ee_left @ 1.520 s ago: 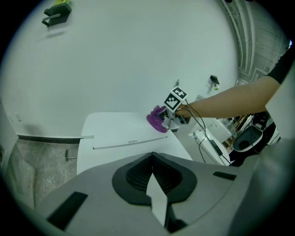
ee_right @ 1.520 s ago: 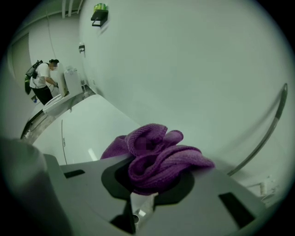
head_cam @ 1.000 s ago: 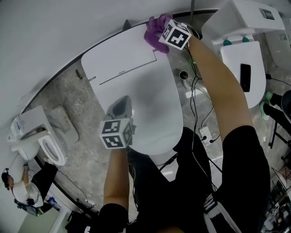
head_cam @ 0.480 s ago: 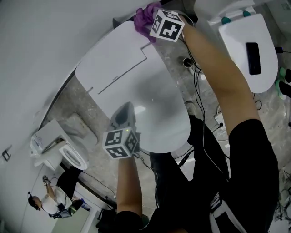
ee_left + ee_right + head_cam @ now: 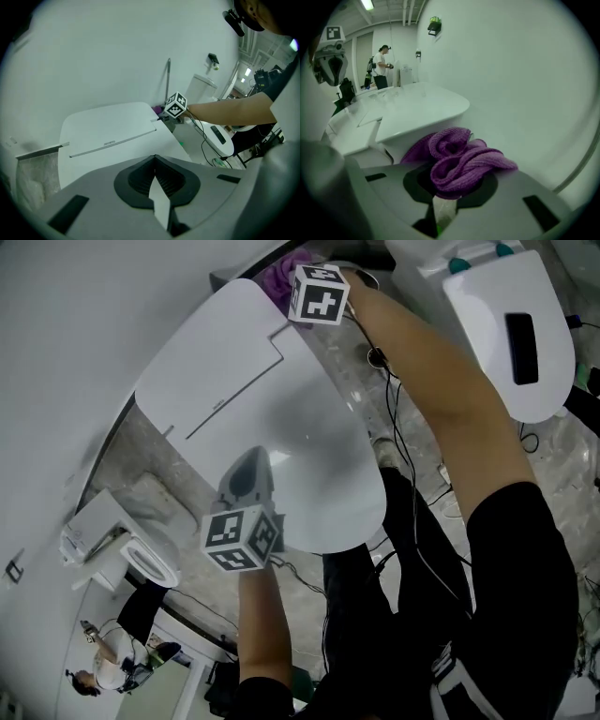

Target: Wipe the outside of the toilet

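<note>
A white toilet (image 5: 272, 437) with its lid down fills the middle of the head view, its flat back part (image 5: 101, 129) against the wall. My right gripper (image 5: 298, 279) is shut on a purple cloth (image 5: 457, 159) and holds it at the back right corner of the toilet, by the wall. The cloth (image 5: 281, 276) shows just left of the marker cube. My left gripper (image 5: 246, 474) rests over the front of the lid, jaws shut with nothing between them (image 5: 157, 185).
A second white toilet (image 5: 511, 329) stands to the right, with cables (image 5: 398, 409) on the stone floor between. A small toilet (image 5: 122, 540) sits at lower left. A person (image 5: 380, 68) stands far off. The wall (image 5: 84, 324) runs close behind.
My right gripper with the cloth has slid left and further back along the toilet's rear corner. The head view has shifted; the left gripper holds its place on the lid.
</note>
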`<action>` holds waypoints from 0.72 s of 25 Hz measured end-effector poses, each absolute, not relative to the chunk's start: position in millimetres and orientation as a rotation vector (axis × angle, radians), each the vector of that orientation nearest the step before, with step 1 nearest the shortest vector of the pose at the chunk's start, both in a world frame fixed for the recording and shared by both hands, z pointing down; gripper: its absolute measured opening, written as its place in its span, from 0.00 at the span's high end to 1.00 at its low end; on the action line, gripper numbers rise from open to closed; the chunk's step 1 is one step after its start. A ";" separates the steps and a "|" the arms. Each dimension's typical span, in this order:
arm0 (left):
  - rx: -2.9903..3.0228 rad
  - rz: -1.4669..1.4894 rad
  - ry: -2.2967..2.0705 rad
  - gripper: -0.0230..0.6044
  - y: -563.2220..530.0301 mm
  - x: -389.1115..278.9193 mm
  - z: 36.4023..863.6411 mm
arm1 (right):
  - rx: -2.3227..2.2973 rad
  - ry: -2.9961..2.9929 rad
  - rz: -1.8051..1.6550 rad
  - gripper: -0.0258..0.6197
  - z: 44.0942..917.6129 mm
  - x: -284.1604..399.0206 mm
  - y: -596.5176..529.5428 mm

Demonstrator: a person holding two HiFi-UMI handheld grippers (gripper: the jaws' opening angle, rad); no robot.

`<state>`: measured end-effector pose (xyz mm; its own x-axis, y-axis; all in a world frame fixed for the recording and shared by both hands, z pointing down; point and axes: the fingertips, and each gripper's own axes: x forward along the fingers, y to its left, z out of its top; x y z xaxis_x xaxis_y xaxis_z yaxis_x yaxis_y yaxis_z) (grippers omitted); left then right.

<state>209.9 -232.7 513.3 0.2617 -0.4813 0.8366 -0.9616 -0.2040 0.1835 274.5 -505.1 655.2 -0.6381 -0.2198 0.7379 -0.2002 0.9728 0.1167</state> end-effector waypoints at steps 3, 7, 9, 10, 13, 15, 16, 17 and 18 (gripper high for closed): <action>1.799 0.854 -1.308 0.95 -229.4 209.3 524.7 | 0.273 -2.292 -0.034 0.85 664.1 271.7 -508.2; 1.779 0.857 -1.305 0.95 -225.2 211.6 535.8 | 0.197 -2.234 -0.048 0.86 687.9 273.3 -504.8; 1.772 0.859 -1.303 0.95 -222.3 211.3 539.8 | 0.186 -2.226 -0.022 0.86 701.2 274.7 -499.9; 1.770 0.859 -1.303 0.95 -221.6 210.5 541.9 | 0.186 -2.225 -0.007 0.86 706.1 276.6 -498.1; 1.763 0.867 -1.295 0.95 -218.8 209.6 549.1 | 0.193 -2.234 -0.004 0.86 711.0 279.5 -492.3; 1.757 0.874 -1.288 0.95 -216.0 212.4 553.4 | 0.190 -2.245 -0.005 0.86 713.3 279.8 -484.4; 1.755 0.873 -1.285 0.95 -215.4 214.7 554.9 | 0.183 -2.243 0.004 0.86 716.7 281.9 -478.9; 1.754 0.869 -1.282 0.95 -215.6 217.3 555.9 | 0.180 -2.242 0.017 0.86 719.8 284.5 -473.6; 1.756 0.865 -1.280 0.95 -215.9 220.3 556.0 | 0.183 -2.245 0.032 0.86 721.7 287.3 -468.4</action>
